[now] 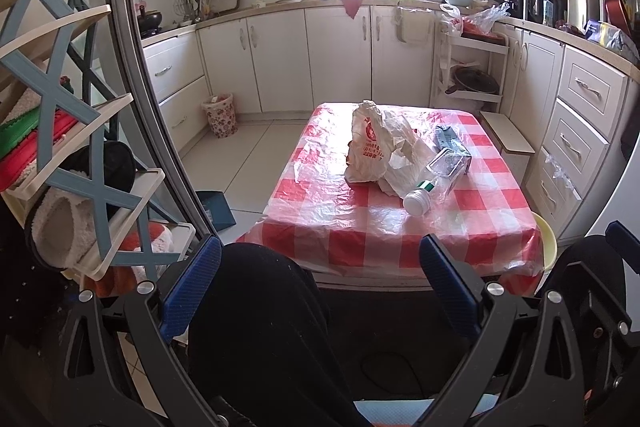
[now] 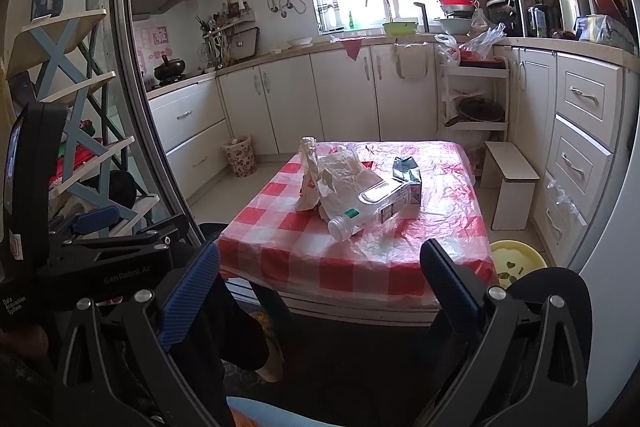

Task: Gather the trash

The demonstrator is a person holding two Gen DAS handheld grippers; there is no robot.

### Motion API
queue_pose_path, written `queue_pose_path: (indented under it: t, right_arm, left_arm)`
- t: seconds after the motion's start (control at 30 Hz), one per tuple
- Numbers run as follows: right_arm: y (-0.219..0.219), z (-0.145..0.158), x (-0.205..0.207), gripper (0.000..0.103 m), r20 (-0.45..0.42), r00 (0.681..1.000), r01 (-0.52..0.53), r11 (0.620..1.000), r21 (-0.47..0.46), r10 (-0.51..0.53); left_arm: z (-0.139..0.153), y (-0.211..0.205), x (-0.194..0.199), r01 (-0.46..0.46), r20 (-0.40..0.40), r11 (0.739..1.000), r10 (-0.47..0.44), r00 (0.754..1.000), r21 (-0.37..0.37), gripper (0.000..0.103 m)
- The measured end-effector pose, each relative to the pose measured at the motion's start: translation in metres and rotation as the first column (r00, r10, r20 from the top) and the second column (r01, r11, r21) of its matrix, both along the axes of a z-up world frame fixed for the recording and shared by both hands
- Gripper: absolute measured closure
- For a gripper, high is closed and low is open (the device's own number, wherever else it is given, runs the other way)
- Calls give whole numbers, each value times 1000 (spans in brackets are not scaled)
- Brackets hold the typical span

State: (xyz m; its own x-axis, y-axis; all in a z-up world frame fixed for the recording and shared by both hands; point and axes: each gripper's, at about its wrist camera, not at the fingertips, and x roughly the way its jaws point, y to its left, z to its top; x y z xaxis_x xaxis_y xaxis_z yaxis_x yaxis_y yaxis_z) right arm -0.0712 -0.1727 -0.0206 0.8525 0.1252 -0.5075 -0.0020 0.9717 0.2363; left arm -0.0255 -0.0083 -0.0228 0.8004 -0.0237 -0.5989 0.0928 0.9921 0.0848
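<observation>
Both grippers hang low before the table (image 1: 400, 247), jaws spread wide and empty, a dark-clad knee between the left gripper's (image 1: 320, 287) fingers. Outward from the right gripper (image 2: 320, 291), the trash sits mid-table, well apart from either tool: a bottle (image 2: 370, 213) lying on its side, cap end toward the person, long axis running back and to the right. Touching it behind are a crumpled bag (image 2: 332, 179) on the left and a dark carton (image 2: 408, 177) on the right. From the right gripper the bottle lies almost straight ahead; from the left it sits ahead and rightward, so the right looks nearer. A flowered bin (image 2: 240, 157) stands on the floor, far left of the table.
</observation>
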Motion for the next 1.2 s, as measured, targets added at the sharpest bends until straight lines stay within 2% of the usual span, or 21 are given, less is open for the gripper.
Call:
queue_pose_path:
  t: [1.2]
  right_arm:
    - [0,6,-1,7,18,1000,-1,1000,-1,1]
  left_arm:
    - [-1,0,0,0,0,1000,0,1000,-1,8]
